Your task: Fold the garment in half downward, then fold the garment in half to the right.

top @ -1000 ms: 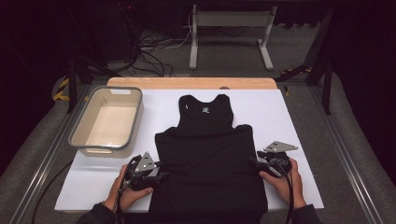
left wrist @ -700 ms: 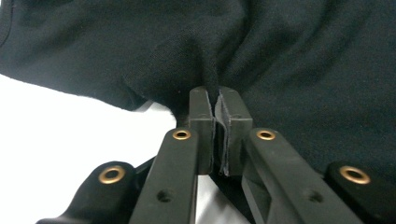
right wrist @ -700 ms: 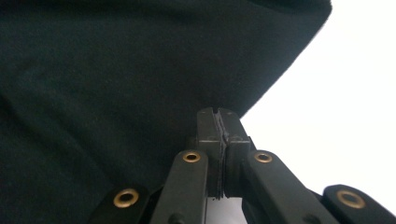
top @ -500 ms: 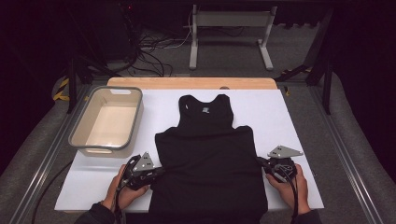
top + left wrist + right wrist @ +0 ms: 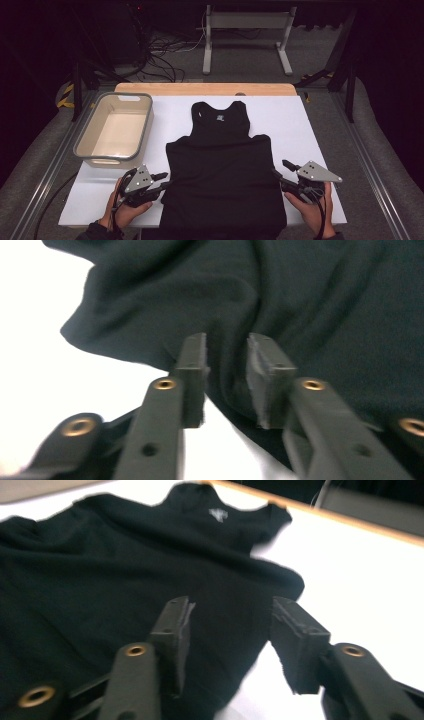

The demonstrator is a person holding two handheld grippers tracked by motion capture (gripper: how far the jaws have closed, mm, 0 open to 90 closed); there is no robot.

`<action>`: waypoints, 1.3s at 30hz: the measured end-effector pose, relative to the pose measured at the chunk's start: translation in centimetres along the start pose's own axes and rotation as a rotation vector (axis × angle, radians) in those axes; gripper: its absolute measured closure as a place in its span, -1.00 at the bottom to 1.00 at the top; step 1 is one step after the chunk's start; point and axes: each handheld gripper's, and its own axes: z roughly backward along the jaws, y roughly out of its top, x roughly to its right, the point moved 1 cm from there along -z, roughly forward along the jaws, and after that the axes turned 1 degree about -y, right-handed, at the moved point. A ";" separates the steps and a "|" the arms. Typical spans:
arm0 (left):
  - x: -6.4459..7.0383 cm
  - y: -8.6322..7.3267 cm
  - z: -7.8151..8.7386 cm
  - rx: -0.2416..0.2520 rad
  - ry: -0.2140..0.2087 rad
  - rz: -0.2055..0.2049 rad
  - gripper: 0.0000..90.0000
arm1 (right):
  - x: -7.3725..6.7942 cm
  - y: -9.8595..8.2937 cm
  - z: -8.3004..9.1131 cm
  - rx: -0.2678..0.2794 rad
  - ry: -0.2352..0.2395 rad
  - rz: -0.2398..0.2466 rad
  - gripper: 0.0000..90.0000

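A black tank top (image 5: 220,170) lies flat on the white table top (image 5: 285,120), neck towards the far side. My left gripper (image 5: 164,181) is at the garment's lower left edge. In the left gripper view its jaws (image 5: 227,355) stand open, a small gap apart, with the cloth's edge (image 5: 300,300) between them. My right gripper (image 5: 281,170) is at the lower right edge. Seen from the right gripper view, it (image 5: 230,625) is open wide, its jaws astride the tank top's side hem (image 5: 100,560). A hand holds each gripper.
A beige plastic tub (image 5: 148,120) with a grey rim stands at the table's left, with nothing in it. A wooden strip (image 5: 205,89) runs along the far edge. Metal rails flank the table; beyond it are cables and a frame on the floor.
My right gripper has slid slightly back and to the right along the garment's edge. The left gripper has hardly moved. The tank top lies as before.
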 end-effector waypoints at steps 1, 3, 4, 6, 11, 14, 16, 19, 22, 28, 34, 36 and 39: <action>0.0 -0.1 0.3 0.013 0.008 -0.003 0.33 | -0.3 0.1 0.2 0.021 0.005 0.008 -0.01; 0.0 -0.3 0.8 0.042 0.031 0.000 0.14 | -0.9 0.3 0.6 0.046 0.005 0.033 -0.08; 0.1 -0.4 1.0 0.050 0.031 0.003 0.05 | -1.2 0.4 0.7 0.057 0.005 0.044 -0.14; 0.4 -0.7 1.3 0.056 0.063 -0.011 -0.06 | -1.8 0.5 0.8 0.071 0.013 0.061 -0.20; 0.7 -1.4 1.5 0.051 0.073 0.000 -0.31 | -2.9 0.4 0.5 0.089 0.026 0.091 -0.33; 0.9 -1.6 1.5 0.047 0.080 0.006 -0.40 | -3.2 0.3 0.2 0.088 0.044 0.095 -0.36; 0.9 -1.7 1.4 0.046 0.077 0.013 -0.44 | -3.2 0.3 0.0 0.086 0.045 0.089 -0.38; 0.7 -1.6 1.3 0.049 0.076 0.023 -0.49 | -3.2 0.1 -0.2 0.084 0.050 0.078 -0.39; 0.8 -1.6 1.1 0.037 0.068 0.018 -0.51 | -3.1 -0.1 -0.3 0.075 0.039 0.070 -0.40; 0.8 -1.4 0.5 0.027 0.067 0.012 -0.53 | -3.1 -0.3 -0.3 0.062 0.027 0.062 -0.42; 1.1 -1.2 0.1 0.017 0.053 -0.004 -0.54 | -3.1 -0.5 -0.5 0.055 0.032 0.060 -0.44; 1.0 -1.2 0.0 0.020 0.046 0.003 -0.55 | -3.0 -0.5 -0.6 0.049 0.035 0.054 -0.45; 1.0 -1.1 -0.3 0.011 0.051 0.011 -0.57 | -3.0 -0.6 -0.8 0.039 0.043 0.052 -0.47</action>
